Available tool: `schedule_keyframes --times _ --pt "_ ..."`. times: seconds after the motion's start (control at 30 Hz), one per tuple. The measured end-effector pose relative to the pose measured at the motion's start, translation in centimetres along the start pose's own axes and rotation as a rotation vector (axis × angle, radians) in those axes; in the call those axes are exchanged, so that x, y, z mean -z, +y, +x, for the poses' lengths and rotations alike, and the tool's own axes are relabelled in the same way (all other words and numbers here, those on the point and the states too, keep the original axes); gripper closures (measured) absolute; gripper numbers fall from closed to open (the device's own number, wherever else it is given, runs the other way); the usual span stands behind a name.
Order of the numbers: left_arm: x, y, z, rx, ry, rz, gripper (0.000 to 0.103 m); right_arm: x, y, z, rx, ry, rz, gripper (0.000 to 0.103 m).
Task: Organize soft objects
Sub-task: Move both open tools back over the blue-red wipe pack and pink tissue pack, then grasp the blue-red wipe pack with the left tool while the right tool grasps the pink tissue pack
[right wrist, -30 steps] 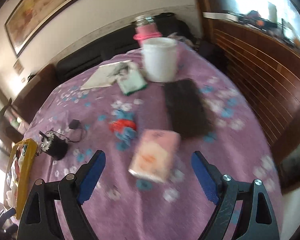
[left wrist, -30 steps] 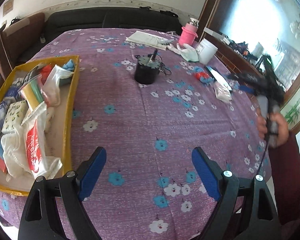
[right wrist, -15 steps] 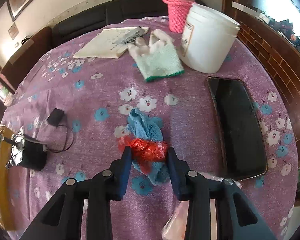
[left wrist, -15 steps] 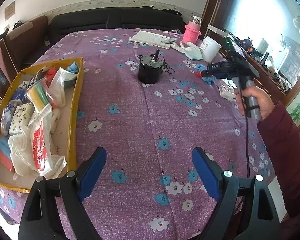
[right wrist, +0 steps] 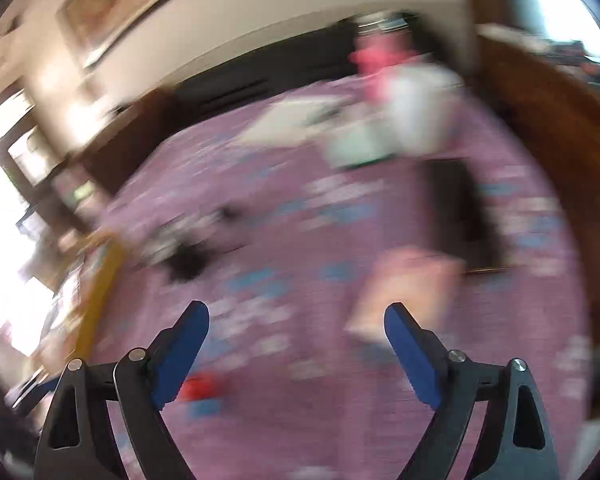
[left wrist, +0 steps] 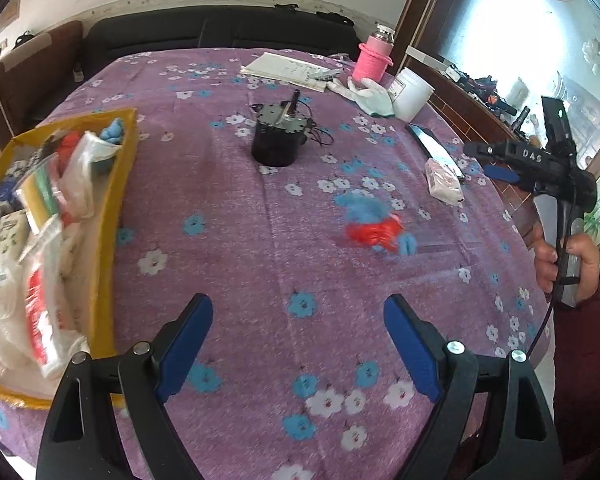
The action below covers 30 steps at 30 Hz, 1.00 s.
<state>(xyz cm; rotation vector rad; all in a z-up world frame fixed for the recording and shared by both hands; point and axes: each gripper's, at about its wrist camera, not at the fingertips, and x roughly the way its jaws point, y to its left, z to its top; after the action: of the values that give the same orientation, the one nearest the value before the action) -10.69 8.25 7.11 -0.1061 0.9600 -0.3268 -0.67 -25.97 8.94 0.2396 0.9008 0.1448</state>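
A blue cloth with a red band [left wrist: 374, 224] lies blurred on the purple flowered tablecloth, right of centre; it also shows small and blurred in the right wrist view [right wrist: 202, 392]. A pink tissue pack [left wrist: 443, 181] lies further right, also in the right wrist view [right wrist: 404, 292]. A yellow box [left wrist: 120, 184] at the left holds several soft things. My left gripper [left wrist: 298, 334] is open and empty above the near table. My right gripper [right wrist: 296, 340] is open and empty; it also shows held up at the table's right edge [left wrist: 500, 160].
A black motor [left wrist: 278, 134] with a wire stands mid-table. At the far right stand a white tub [left wrist: 412, 94], a pink-sleeved bottle [left wrist: 374, 60], a glove [left wrist: 374, 98], papers [left wrist: 290, 70] and a phone [left wrist: 434, 146]. A dark sofa lies behind.
My right gripper was shut on the blue and red cloth; now it is open and has pulled back and up. The cloth has moved toward mid-table. My left gripper barely moved.
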Motion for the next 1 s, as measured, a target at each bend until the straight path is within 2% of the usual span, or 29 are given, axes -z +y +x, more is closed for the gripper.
schedule_keyframes --times 0.07,0.2,0.37,0.57,0.6,0.63,0.7,0.93,1.0 --pt "-0.5 -0.8 1.0 0.014 0.01 0.006 0.016 0.2 -2.4 0.5 0.083 0.013 0.055 0.011" --pt "-1.9 -3.3 3.6 0.053 0.032 0.036 0.016 0.7 -4.3 2.5 0.099 0.062 0.106 0.011" --pt "-4.2 -5.5 6.7 0.053 0.039 0.044 0.017 0.4 -2.8 5.1 0.089 0.07 0.121 0.011" --pt "-6.8 -6.9 9.9 0.034 0.047 0.036 0.017 -0.1 -0.2 7.9 0.164 0.097 0.032 0.013" --pt "-7.0 -7.0 10.4 0.021 0.054 0.036 0.017 0.0 -0.1 8.5 0.18 0.11 0.022 0.018" --pt "-7.1 -7.1 10.8 0.012 0.061 0.037 0.017 0.2 -0.1 8.9 0.193 0.125 0.017 0.035" --pt "-7.3 -7.4 11.8 -0.004 0.08 0.042 0.017 0.4 -0.1 8.8 0.21 0.111 -0.005 0.044" --pt "-7.3 -8.1 14.6 -0.065 0.119 0.054 0.017 2.0 -2.0 6.8 0.169 0.103 0.02 0.045" --pt "-7.4 -8.6 15.1 -0.083 0.105 0.076 0.016 2.5 -2.7 6.1 0.156 0.103 0.036 0.045"
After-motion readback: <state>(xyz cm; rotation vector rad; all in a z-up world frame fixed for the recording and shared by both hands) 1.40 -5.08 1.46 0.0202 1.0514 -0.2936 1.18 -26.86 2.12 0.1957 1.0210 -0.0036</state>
